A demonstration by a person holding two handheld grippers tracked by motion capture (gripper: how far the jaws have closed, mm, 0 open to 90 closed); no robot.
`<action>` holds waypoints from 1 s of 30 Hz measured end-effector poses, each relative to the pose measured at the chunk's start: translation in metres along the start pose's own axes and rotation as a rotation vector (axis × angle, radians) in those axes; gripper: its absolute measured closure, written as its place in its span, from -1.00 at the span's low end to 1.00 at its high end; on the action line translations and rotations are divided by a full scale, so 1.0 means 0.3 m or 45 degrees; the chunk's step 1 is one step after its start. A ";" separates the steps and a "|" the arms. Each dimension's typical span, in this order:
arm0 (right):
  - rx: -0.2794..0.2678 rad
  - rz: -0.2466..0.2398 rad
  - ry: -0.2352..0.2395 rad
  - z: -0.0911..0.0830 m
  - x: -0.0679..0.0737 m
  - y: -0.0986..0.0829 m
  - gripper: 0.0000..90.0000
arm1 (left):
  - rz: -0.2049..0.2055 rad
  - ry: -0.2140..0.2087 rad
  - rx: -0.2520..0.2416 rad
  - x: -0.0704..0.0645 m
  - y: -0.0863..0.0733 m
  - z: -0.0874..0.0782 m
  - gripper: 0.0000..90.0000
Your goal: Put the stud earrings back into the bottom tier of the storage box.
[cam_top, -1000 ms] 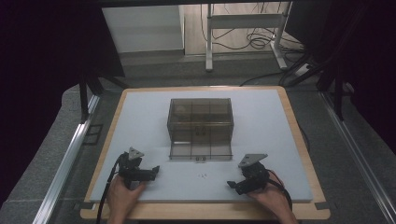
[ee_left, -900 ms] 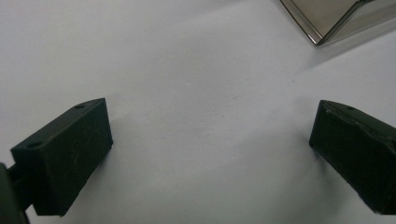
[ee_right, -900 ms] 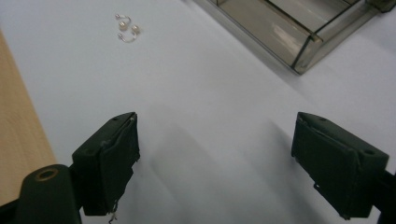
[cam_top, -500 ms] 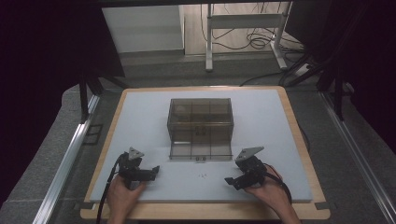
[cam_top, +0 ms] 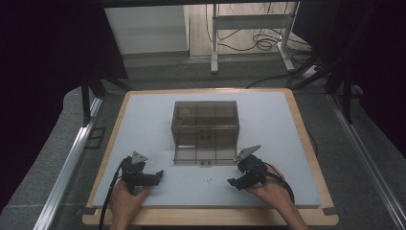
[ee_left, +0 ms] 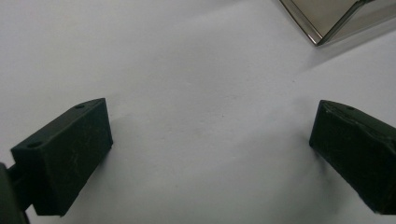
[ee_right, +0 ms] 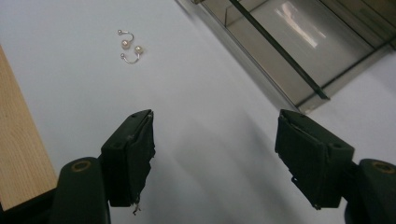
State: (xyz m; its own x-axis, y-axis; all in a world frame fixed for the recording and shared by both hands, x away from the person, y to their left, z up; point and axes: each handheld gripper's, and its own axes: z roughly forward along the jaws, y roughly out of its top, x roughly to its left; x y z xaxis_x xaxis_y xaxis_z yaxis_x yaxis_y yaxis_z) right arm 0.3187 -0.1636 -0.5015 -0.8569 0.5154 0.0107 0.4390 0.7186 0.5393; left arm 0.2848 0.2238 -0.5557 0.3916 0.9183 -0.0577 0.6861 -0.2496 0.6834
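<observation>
Just ahead-left of parted right gripper [ee_right: 215, 154] fingers: earrings [ee_right: 129, 45], apart.

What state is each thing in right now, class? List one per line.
Left tongs: open, empty, over the white mat.
Right tongs: open, empty.
Pearl earrings: lying loose on the mat, untouched.
Clear organiser box: upright on the mat, small items inside.

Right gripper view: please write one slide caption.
Open right gripper above the white mat, near two pearl earrings.
</observation>
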 end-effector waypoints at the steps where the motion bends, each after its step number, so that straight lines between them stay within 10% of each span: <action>1: 0.003 -0.006 -0.001 0.002 0.002 0.006 -0.38 | 0.000 0.000 0.000 0.000 0.000 0.000 -1.00; 30: 0.148 -0.059 0.073 0.060 -0.002 0.152 0.03 | 0.006 0.000 0.006 0.001 0.000 -0.001 -1.00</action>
State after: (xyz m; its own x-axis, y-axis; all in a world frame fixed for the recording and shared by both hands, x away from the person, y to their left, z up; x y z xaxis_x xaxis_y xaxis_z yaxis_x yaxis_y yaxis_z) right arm 0.3440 -0.1229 -0.4922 -0.8896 0.4553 0.0379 0.4241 0.7921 0.4390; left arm 0.2848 0.2243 -0.5555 0.3947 0.9172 -0.0548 0.6874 -0.2552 0.6800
